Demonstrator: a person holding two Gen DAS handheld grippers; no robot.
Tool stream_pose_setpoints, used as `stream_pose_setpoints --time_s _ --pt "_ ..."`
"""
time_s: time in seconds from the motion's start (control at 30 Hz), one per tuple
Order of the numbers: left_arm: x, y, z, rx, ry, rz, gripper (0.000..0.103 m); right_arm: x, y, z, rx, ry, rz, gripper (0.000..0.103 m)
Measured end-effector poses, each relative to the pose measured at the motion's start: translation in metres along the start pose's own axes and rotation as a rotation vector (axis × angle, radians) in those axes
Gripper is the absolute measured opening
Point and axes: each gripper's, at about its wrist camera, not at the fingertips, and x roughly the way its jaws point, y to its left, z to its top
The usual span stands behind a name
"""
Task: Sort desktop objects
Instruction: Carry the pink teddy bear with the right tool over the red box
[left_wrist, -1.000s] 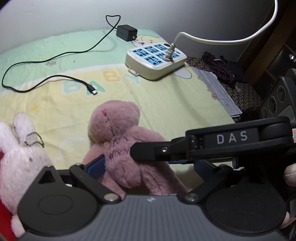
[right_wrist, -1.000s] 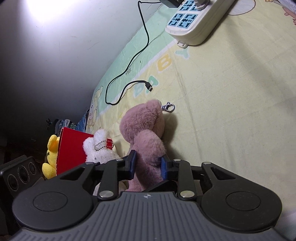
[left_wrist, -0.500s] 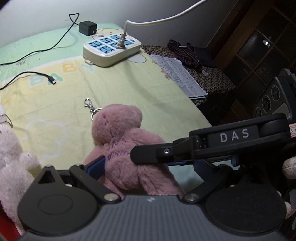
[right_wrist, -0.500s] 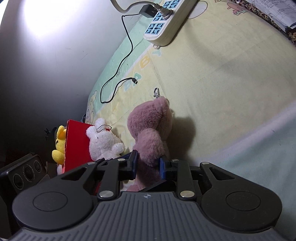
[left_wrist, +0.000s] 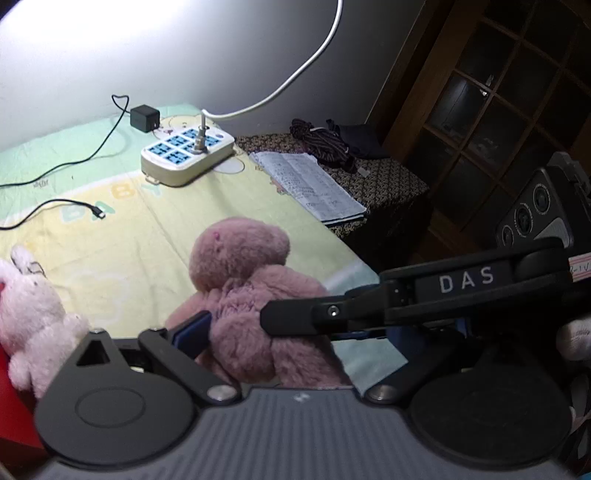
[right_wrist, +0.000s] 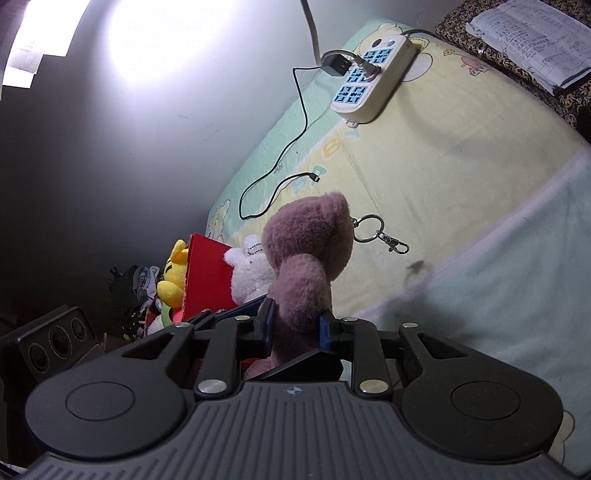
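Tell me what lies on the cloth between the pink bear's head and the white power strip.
Between the pink bear and the power strip, the right wrist view shows only the black charger cable's loose plug end on bare cloth.

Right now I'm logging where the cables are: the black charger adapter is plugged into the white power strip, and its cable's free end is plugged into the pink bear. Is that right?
Not quite. The black charger adapter is at the white power strip, but the cable's free end lies loose on the blanket, apart from the pink bear. The right wrist view shows the gap.
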Motion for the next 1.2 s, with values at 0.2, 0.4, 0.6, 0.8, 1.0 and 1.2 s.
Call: stream_pose_setpoints --time_s 0.2,0.4,0.6,0.8,1.0,1.2 --pt "-0.049 0.009 -0.001 0.028 -0.104 0.036 0.099 -0.001 0.040 -0.012 -0.059 -0.041 0.053 0.025" --pt "-0.103 0.034 -0.002 0.030 -0.200 0.110 0.099 0.023 0.093 -0.018 -0.145 -0.039 0.125 0.025" --pt "-0.165 0.070 -0.006 0.019 -0.307 0.232 0.099 0.062 0.153 -0.021 -0.244 -0.006 0.227 0.025" --pt "-0.217 0.116 -0.017 -0.024 -0.368 0.371 0.099 0.120 0.211 -0.032 -0.327 0.064 0.321 0.025" --pt "-0.256 0.171 -0.035 -0.088 -0.371 0.484 0.099 0.182 0.251 -0.052 -0.360 0.142 0.374 0.025" --pt "-0.277 0.216 -0.055 -0.150 -0.324 0.531 0.099 0.237 0.272 -0.075 -0.360 0.229 0.378 0.025"
